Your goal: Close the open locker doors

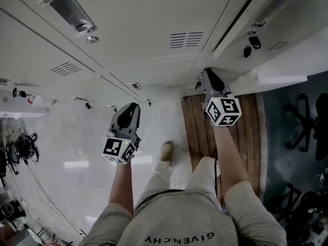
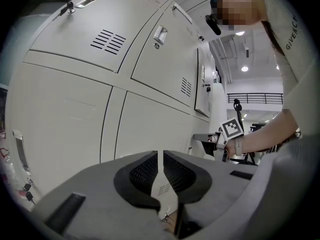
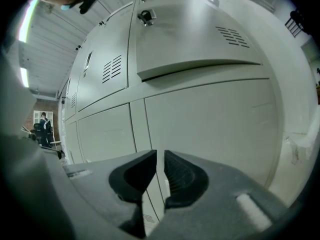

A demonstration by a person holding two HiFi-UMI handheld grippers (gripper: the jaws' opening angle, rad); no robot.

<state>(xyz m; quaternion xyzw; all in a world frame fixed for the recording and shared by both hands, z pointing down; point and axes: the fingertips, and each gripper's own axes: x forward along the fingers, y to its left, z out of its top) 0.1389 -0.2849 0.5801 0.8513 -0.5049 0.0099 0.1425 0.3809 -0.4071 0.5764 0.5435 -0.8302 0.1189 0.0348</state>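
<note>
A bank of pale grey lockers [image 1: 128,40] fills the top of the head view. One upper door [image 1: 266,60] at the right stands slightly ajar, its lower edge jutting out; in the right gripper view this door [image 3: 200,39] hangs proud of the closed one below it. My right gripper [image 1: 209,75] points at the lockers just under that door's lower corner; its jaws [image 3: 160,156] show only a thin slit with nothing in it. Whether it touches the locker I cannot tell. My left gripper [image 1: 130,106] hangs further left, short of closed doors, jaws [image 2: 161,156] together and empty.
A wooden platform [image 1: 225,132] lies under my right arm at the locker base. Office chairs [image 1: 307,122] stand on the dark floor at the right. Cables and gear [image 1: 20,147] clutter the left edge. The person's foot [image 1: 166,150] rests on the pale floor.
</note>
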